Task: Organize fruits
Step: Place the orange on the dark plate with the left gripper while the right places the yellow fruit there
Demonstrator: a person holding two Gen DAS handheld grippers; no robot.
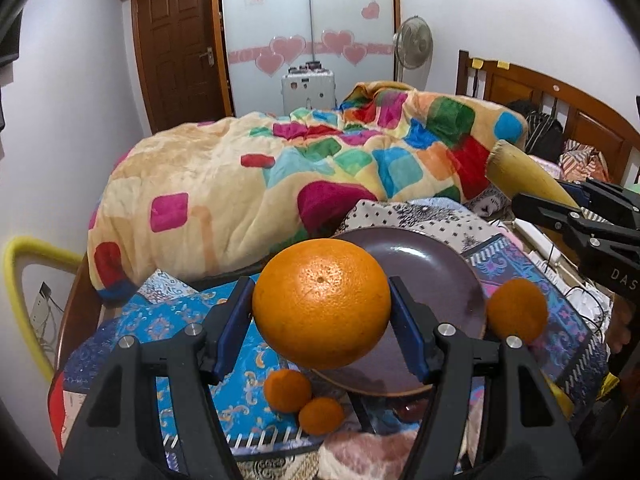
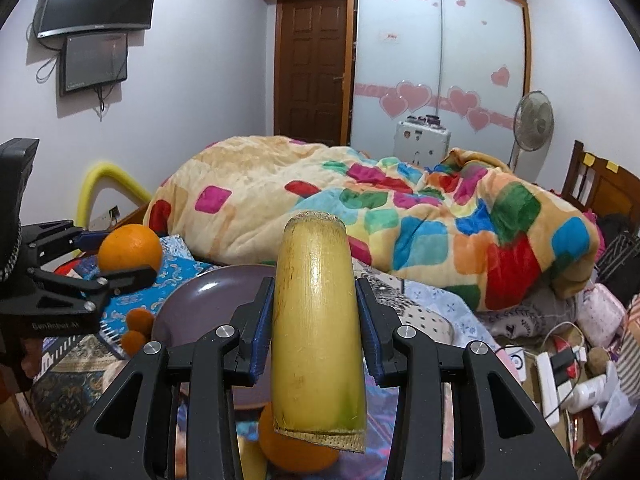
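My left gripper [image 1: 321,312] is shut on a large orange [image 1: 321,304] and holds it above the near left rim of a dark purple plate [image 1: 440,280]. It also shows in the right wrist view [image 2: 130,248]. My right gripper [image 2: 314,312] is shut on a thick yellow cut stalk piece [image 2: 316,332], held above the plate [image 2: 208,304]; the stalk shows at the right of the left wrist view [image 1: 524,176]. Two small oranges [image 1: 287,390] [image 1: 321,415] lie in front of the plate and a medium orange [image 1: 517,310] lies at its right.
The plate sits on a patterned blue cloth [image 1: 180,320]. A bed with a colourful blanket [image 1: 280,176] lies behind. Cables, a power strip and clutter [image 2: 560,368] lie to the right. A wooden headboard [image 1: 560,100] stands at far right.
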